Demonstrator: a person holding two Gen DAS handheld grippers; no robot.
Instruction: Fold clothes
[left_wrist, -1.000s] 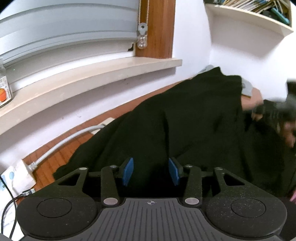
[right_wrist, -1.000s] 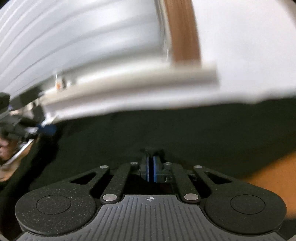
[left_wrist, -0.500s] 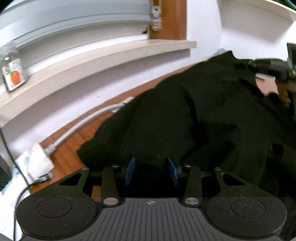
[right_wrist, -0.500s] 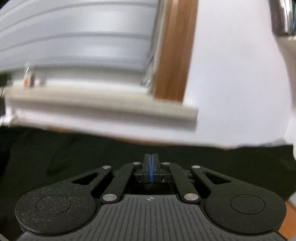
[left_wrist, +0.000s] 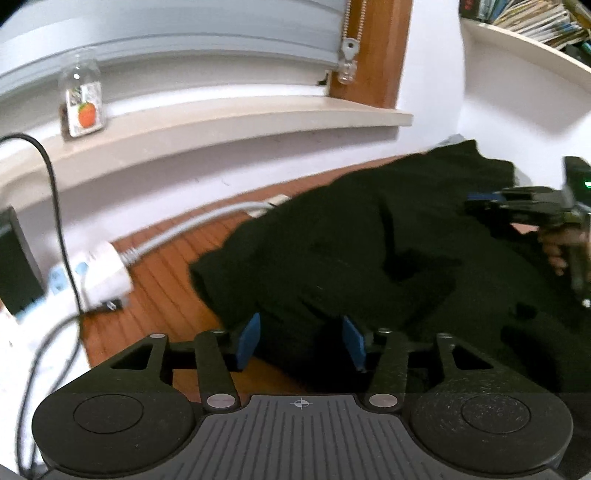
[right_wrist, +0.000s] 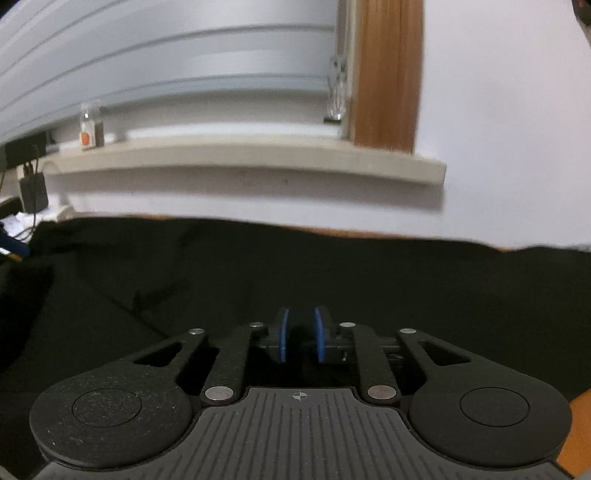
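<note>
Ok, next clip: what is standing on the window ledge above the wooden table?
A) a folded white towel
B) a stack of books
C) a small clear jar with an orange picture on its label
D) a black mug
C: the left wrist view shows a small clear jar with an orange fruit label standing on the window ledge, above the black garment.
</note>
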